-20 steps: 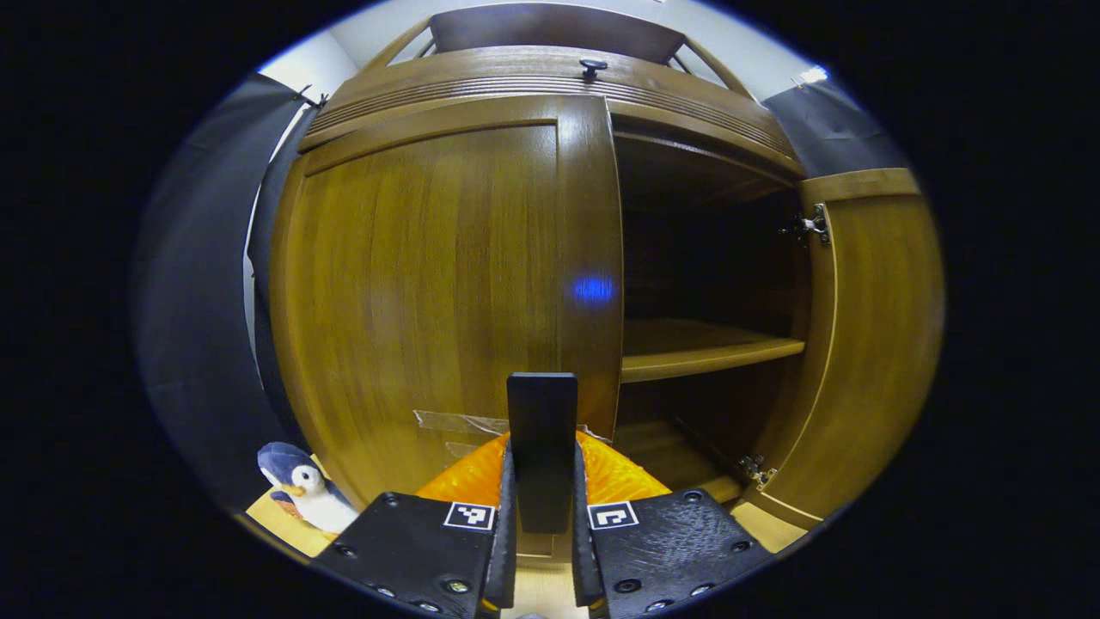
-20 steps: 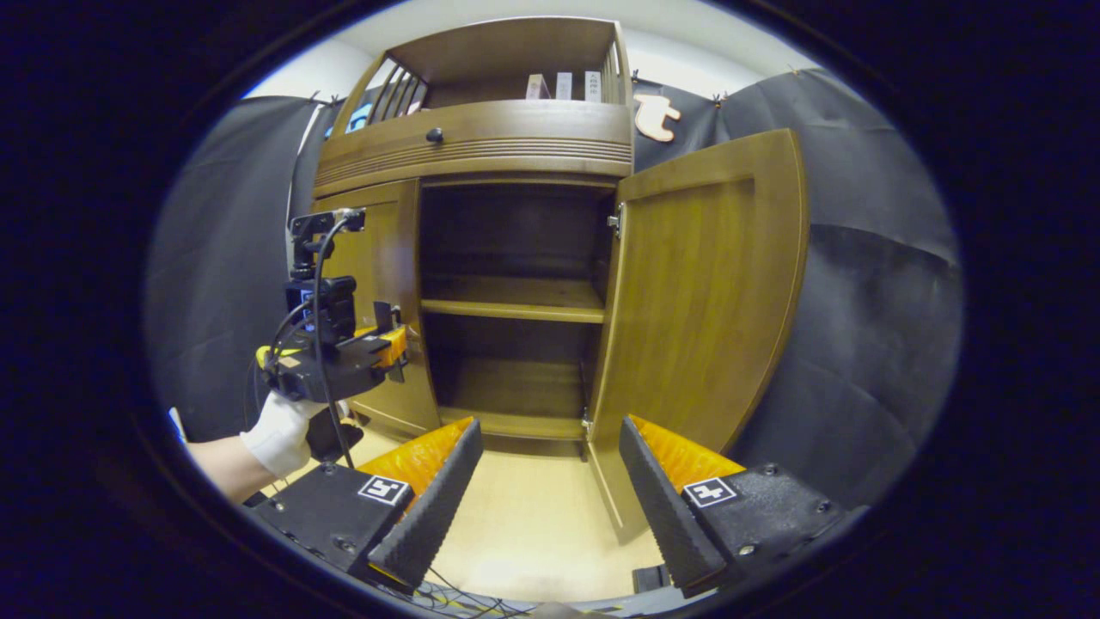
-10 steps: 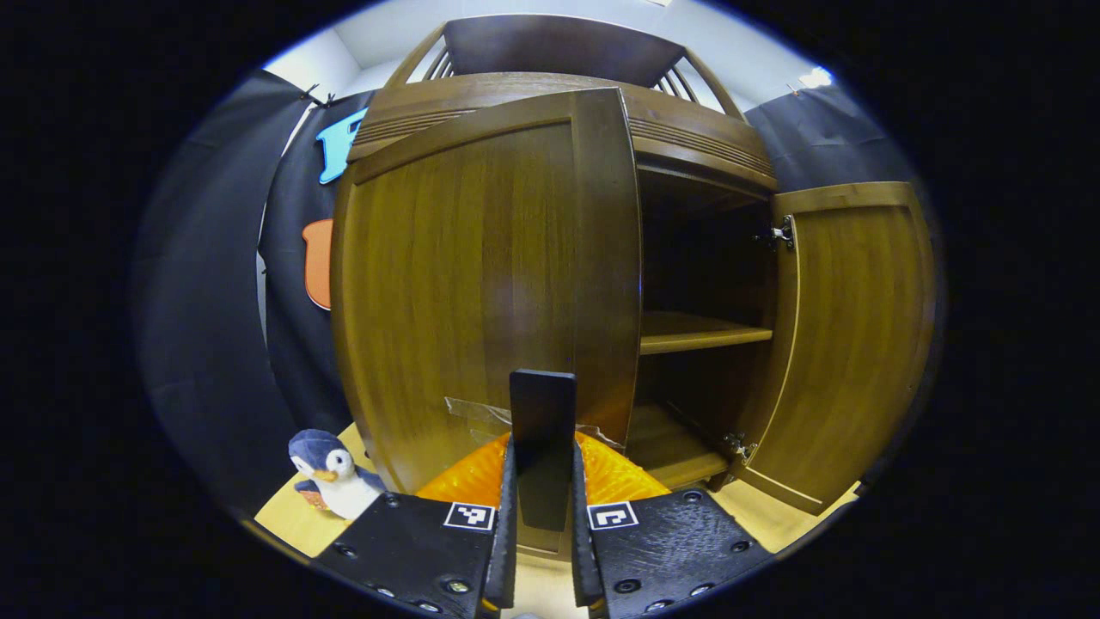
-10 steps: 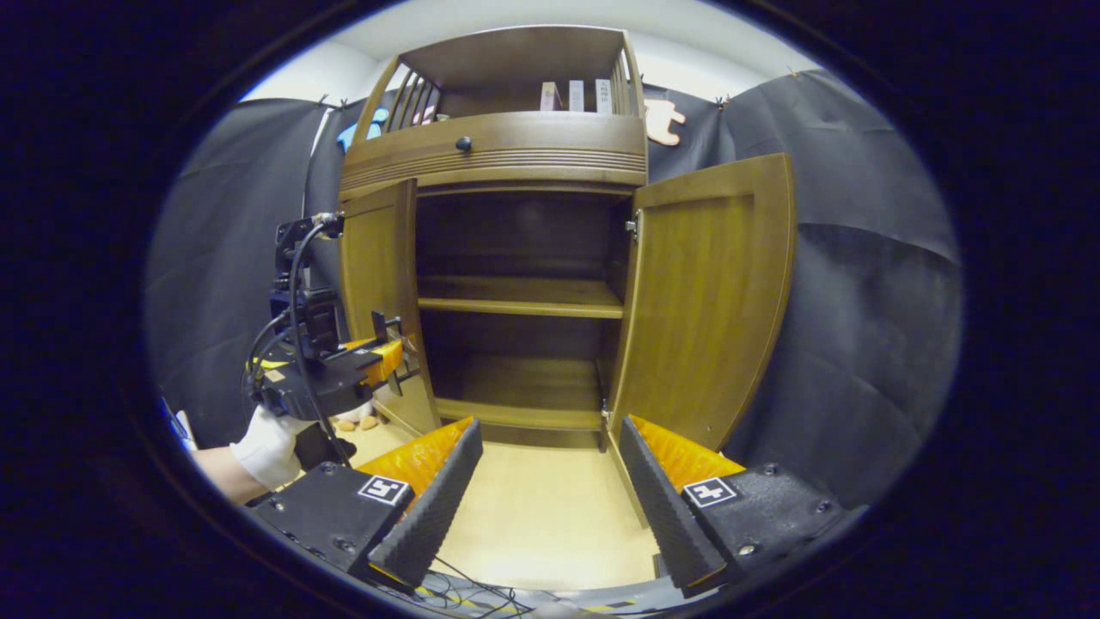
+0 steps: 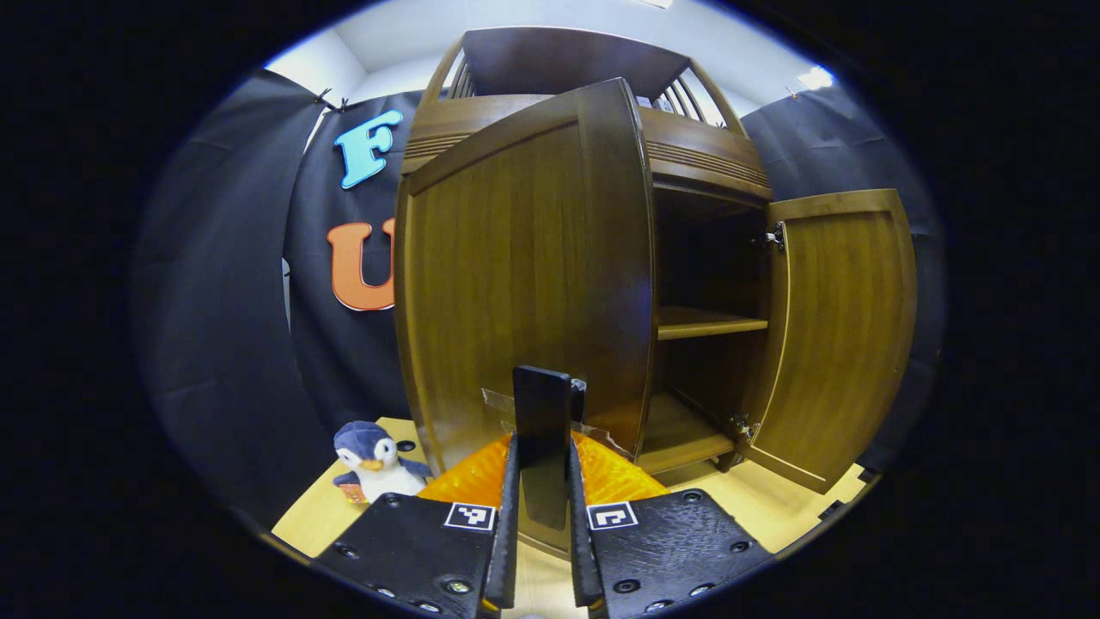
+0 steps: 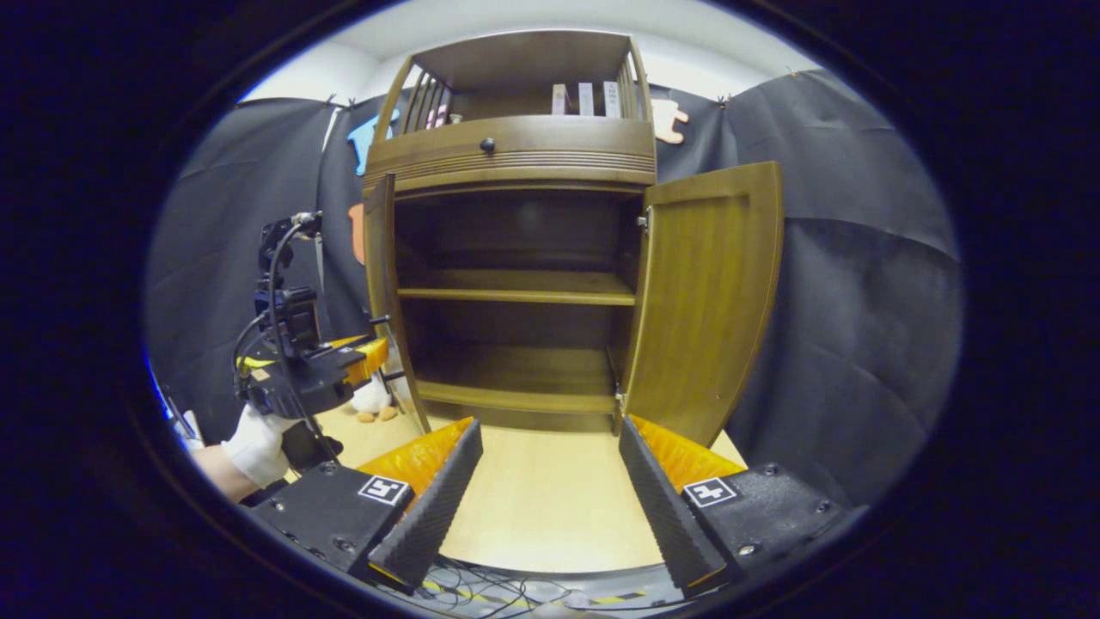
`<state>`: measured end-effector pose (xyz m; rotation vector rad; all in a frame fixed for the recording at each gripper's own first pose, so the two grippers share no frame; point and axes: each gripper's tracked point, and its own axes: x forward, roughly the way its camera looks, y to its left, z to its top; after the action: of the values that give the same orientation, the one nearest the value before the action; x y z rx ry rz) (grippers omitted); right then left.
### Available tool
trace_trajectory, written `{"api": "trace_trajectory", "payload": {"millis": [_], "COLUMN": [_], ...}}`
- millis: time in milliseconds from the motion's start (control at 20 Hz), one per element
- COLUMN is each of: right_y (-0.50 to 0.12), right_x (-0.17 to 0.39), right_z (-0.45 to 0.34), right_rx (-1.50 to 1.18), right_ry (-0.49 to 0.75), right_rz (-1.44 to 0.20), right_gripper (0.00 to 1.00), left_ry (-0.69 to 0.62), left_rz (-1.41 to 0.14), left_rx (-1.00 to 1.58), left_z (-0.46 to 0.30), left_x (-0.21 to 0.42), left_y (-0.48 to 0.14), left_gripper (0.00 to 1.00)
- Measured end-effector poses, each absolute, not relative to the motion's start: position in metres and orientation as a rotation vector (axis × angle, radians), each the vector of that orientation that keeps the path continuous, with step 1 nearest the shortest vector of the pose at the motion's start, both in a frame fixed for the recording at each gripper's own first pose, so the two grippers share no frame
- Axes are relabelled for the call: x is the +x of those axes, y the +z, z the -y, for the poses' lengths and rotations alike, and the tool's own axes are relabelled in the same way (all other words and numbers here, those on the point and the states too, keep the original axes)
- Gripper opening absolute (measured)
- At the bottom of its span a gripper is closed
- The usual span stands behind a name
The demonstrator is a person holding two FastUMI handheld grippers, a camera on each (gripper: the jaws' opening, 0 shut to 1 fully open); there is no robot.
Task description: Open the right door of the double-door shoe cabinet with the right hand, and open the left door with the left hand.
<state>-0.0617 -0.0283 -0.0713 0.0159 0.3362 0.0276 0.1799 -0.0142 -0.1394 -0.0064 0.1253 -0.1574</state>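
Observation:
The brown wooden shoe cabinet (image 6: 516, 155) stands with both doors open. Its left door (image 5: 524, 258) fills the middle of the left gripper view, swung well out from the frame. A dark flat handle (image 5: 541, 400) juts from the door's lower edge, and my left gripper (image 5: 541, 447) is shut on it. In the right gripper view that door (image 6: 381, 292) shows edge-on, with the left gripper (image 6: 374, 357) at it, held by a gloved hand (image 6: 253, 434). The right door (image 6: 709, 292) stands wide open. My right gripper (image 6: 550, 481) is open over the floor, away from the cabinet.
Two bare shelves (image 6: 516, 297) show inside the cabinet. A penguin plush (image 5: 374, 460) sits on the light wooden floor (image 6: 541, 507) left of the cabinet. Black cloth walls close in on both sides. Cables (image 6: 481, 589) lie on the floor near my right gripper.
The left door has swung further open with my left gripper shut on its handle. The right gripper has drawn back a little and stays open; the right door has not moved.

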Motion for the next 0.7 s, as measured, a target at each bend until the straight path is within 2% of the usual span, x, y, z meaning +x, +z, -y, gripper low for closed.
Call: {"api": "trace_trajectory", "payload": {"millis": [100,150,200,300,350,400,450,700], "right_y": [-0.070,-0.070,-0.068,-0.069,-0.070,-0.071,-0.072,-0.075], "right_x": [-0.066,-0.067,-0.068,-0.069,-0.071,-0.071,-0.072,-0.071], "right_z": [0.022,0.019,0.015,0.008,0.005,0.001,-0.002,-0.015], "right_rx": [0.016,0.015,0.015,0.012,0.012,0.013,0.015,0.019], "right_ry": [0.039,0.045,0.053,0.068,0.076,0.084,0.093,0.122], "right_rz": [-0.330,-0.328,-0.327,-0.327,-0.328,-0.329,-0.331,-0.336], "right_gripper": [1.00,1.00,1.00,1.00,1.00,1.00,1.00,1.00], "left_ry": [-0.147,-0.140,-0.123,-0.112,-0.104,-0.099,-0.093,-0.109], "left_rz": [-0.125,-0.125,-0.125,-0.128,-0.131,-0.129,-0.129,-0.101], "left_rx": [0.001,0.003,0.006,-0.002,-0.003,0.007,0.020,0.016], "left_z": [0.002,-0.006,-0.015,-0.030,-0.038,-0.046,-0.053,-0.082], "left_x": [0.170,0.165,0.162,0.155,0.153,0.150,0.148,0.138], "left_y": [-0.138,-0.139,-0.138,-0.139,-0.139,-0.139,-0.140,-0.133], "left_gripper": [0.22,0.22,0.14,0.10,0.10,0.17,0.09,0.09]}}
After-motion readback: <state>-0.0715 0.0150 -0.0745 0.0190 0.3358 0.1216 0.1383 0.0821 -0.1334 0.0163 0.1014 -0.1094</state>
